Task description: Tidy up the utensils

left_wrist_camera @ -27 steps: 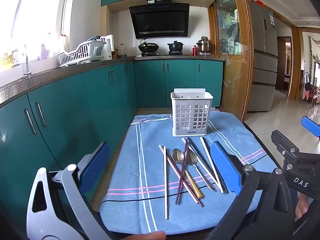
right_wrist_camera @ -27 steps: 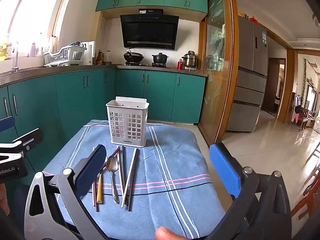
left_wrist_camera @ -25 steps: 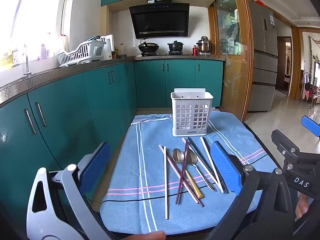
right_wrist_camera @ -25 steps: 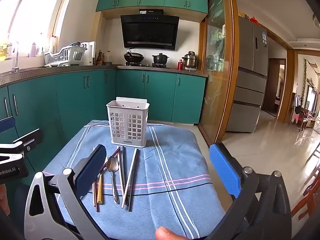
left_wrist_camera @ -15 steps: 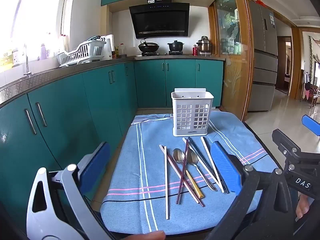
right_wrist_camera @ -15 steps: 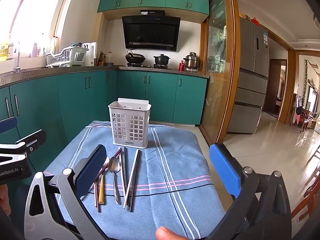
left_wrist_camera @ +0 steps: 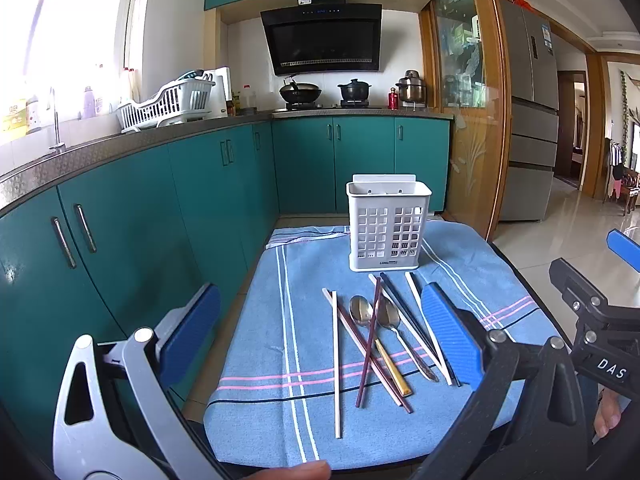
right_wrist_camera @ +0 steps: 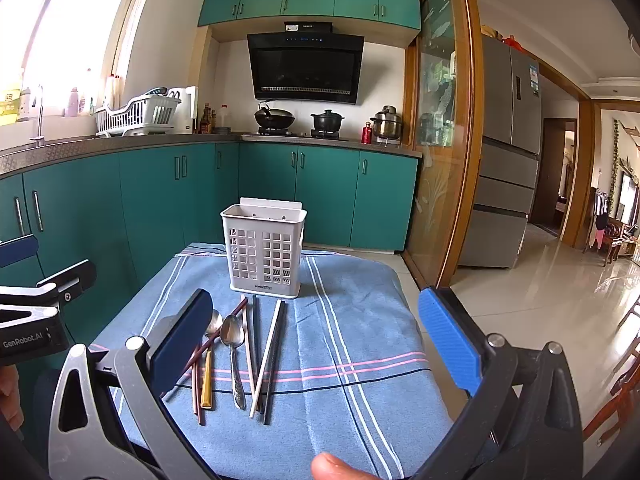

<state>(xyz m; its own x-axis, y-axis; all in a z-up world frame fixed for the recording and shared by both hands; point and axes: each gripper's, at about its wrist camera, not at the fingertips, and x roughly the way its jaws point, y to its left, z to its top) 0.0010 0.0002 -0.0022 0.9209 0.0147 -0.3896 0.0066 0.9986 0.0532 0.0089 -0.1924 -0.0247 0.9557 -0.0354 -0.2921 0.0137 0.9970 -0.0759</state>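
Observation:
A white slotted utensil holder (left_wrist_camera: 387, 228) (right_wrist_camera: 264, 249) stands upright at the far side of a blue striped cloth (left_wrist_camera: 304, 360) (right_wrist_camera: 352, 360). In front of it lie several chopsticks (left_wrist_camera: 337, 360) (right_wrist_camera: 267, 356) in white, dark red and black, and two spoons (left_wrist_camera: 361, 312) (right_wrist_camera: 233, 336), one with a gold handle (left_wrist_camera: 394, 368). My left gripper (left_wrist_camera: 320, 320) hovers open above the near edge, the utensils seen between its blue pads. My right gripper (right_wrist_camera: 316, 328) is open too, to the right of the utensils. Nothing is held.
Teal cabinets (left_wrist_camera: 120, 220) run along the left and back close to the table. A counter carries a dish rack (left_wrist_camera: 168, 104), pots and a stove. A glass door (right_wrist_camera: 440, 160) and a fridge (right_wrist_camera: 508, 160) stand to the right, with tiled floor (right_wrist_camera: 560, 280) beyond.
The right wrist view has drifted slightly, with the holder and utensils now a little further right and lower in frame. The left view is almost unchanged. Both grippers stay open.

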